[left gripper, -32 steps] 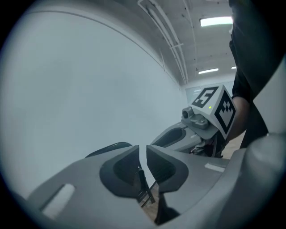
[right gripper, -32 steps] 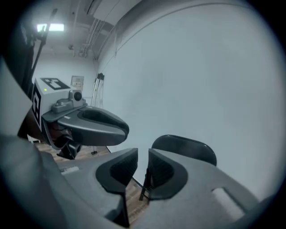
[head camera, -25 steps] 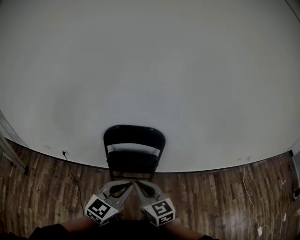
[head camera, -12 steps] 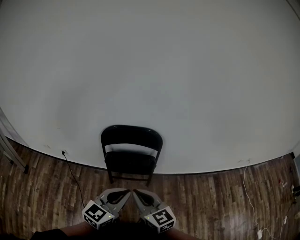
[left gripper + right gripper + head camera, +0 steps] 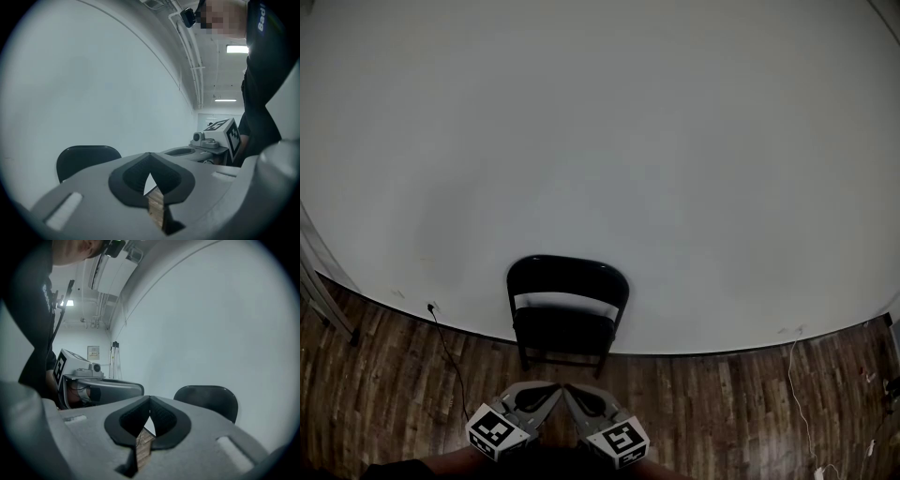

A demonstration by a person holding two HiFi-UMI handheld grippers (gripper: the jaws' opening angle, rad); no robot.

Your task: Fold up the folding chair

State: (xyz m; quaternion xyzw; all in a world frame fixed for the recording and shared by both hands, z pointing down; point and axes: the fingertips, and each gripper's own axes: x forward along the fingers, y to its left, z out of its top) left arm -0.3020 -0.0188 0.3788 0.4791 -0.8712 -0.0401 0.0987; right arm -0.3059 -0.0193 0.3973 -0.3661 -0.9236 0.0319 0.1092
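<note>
A black folding chair [image 5: 567,314] stands unfolded on the wood floor against the white wall, facing me. Its backrest shows in the left gripper view [image 5: 86,159] and the right gripper view [image 5: 208,399]. My left gripper [image 5: 555,391] and right gripper [image 5: 567,391] are held low in front of me, side by side, tips almost touching, a short way in front of the chair and apart from it. Both are shut with nothing between the jaws. In the left gripper view its own tips [image 5: 150,157] meet; in the right gripper view its tips [image 5: 150,399] meet too.
A black cable [image 5: 445,352] runs from a wall socket down across the floor left of the chair. A white cable [image 5: 802,394] lies on the floor at the right. A stand's leg [image 5: 323,309] leans at the far left. The white wall [image 5: 600,141] fills the background.
The chair sits slightly lower in the head view than a second ago and both grippers have drawn down and back toward the bottom edge. Both stay shut.
</note>
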